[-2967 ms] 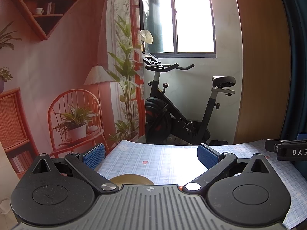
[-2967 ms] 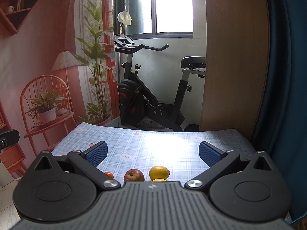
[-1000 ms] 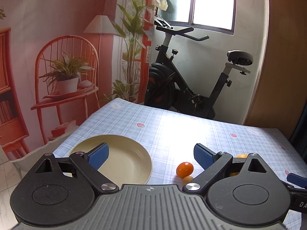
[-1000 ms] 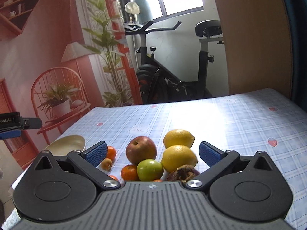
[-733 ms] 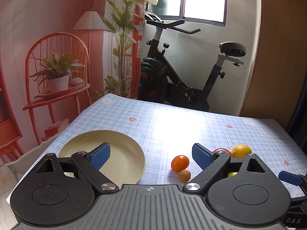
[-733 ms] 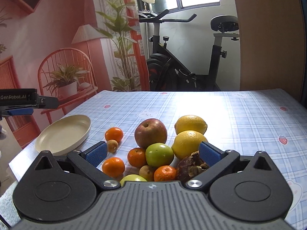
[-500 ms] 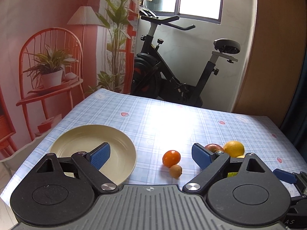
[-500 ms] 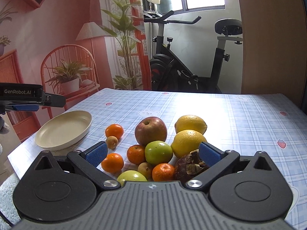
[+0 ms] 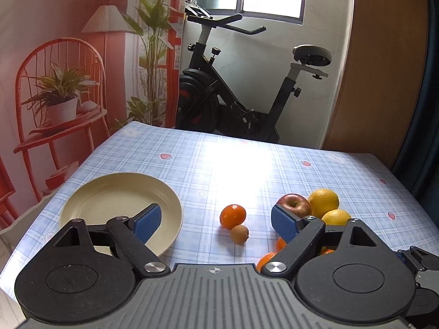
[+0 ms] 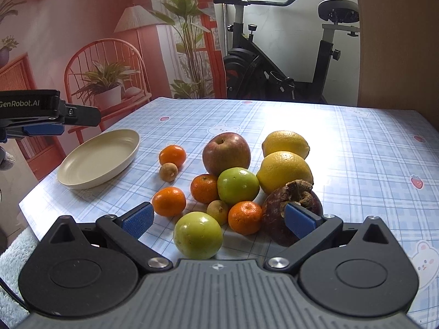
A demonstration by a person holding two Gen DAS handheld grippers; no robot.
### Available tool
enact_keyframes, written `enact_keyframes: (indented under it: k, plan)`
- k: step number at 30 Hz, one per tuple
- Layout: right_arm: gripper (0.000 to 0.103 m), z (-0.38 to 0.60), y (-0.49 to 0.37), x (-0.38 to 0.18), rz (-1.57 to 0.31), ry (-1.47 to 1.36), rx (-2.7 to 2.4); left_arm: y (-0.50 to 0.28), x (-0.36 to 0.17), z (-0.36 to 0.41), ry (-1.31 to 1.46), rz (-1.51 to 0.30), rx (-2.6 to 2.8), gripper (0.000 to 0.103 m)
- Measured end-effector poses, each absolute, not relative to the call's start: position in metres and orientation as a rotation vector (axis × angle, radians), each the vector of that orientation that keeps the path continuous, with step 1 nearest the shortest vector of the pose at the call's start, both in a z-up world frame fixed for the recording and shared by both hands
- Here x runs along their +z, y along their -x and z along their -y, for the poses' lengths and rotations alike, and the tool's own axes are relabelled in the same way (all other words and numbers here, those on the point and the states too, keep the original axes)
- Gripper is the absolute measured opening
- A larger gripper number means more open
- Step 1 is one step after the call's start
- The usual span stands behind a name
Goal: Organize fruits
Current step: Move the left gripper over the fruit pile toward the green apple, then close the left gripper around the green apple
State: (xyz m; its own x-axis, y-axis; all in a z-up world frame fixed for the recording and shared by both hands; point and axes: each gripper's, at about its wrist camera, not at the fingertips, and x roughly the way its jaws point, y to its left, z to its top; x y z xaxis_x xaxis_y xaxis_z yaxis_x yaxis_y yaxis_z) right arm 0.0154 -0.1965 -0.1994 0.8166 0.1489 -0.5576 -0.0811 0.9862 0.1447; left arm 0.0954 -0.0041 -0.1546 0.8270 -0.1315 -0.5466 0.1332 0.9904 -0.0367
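A pile of fruit lies on the checked tablecloth: a red apple (image 10: pixel 226 153), two lemons (image 10: pixel 284 175), two green apples (image 10: pixel 238 186), several mandarins (image 10: pixel 168 201), small brown fruits (image 10: pixel 168 172) and a dark mangosteen (image 10: pixel 292 203). An empty cream plate (image 10: pixel 90 170) sits to their left. My right gripper (image 10: pixel 218 220) is open just above the nearest green apple (image 10: pixel 198 234). My left gripper (image 9: pixel 216 222) is open and empty, above the table between the plate (image 9: pixel 109 200) and a mandarin (image 9: pixel 232 216). It also shows at the left edge of the right wrist view (image 10: pixel 41 130).
The table's left and near edges (image 10: pixel 30 200) are close to the plate. An exercise bike (image 10: pixel 277 63) stands behind the table's far edge. A printed backdrop (image 9: pixel 55 54) hangs at the left and a wooden panel (image 9: pixel 384 68) stands at the right.
Both grippers have tilted down and come in over the table. The plate and the fruit have come into fuller view and closer. Both grippers stay open.
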Motion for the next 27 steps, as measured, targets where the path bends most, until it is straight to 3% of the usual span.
enact_keyframes:
  k: [4, 11, 17, 22, 27]
  plan:
    - [0.100, 0.194, -0.016, -0.201, -0.612, -0.096, 0.133, -0.099, -0.159, 0.006, -0.029, -0.610, -0.149, 0.076]
    - [0.089, 0.190, -0.019, -0.209, -0.653, -0.087, 0.176, -0.105, -0.164, 0.000, 0.028, -0.660, -0.211, 0.073]
    - [0.080, 0.187, -0.021, -0.214, -0.675, -0.080, 0.212, -0.105, -0.175, 0.012, 0.022, -0.701, -0.305, 0.055]
    - [0.070, 0.185, -0.022, -0.220, -0.692, -0.071, 0.232, -0.109, -0.186, 0.018, 0.049, -0.759, -0.380, 0.048]
    - [0.061, 0.184, -0.023, -0.225, -0.691, -0.049, 0.249, -0.118, -0.194, 0.024, 0.093, -0.812, -0.438, 0.048]
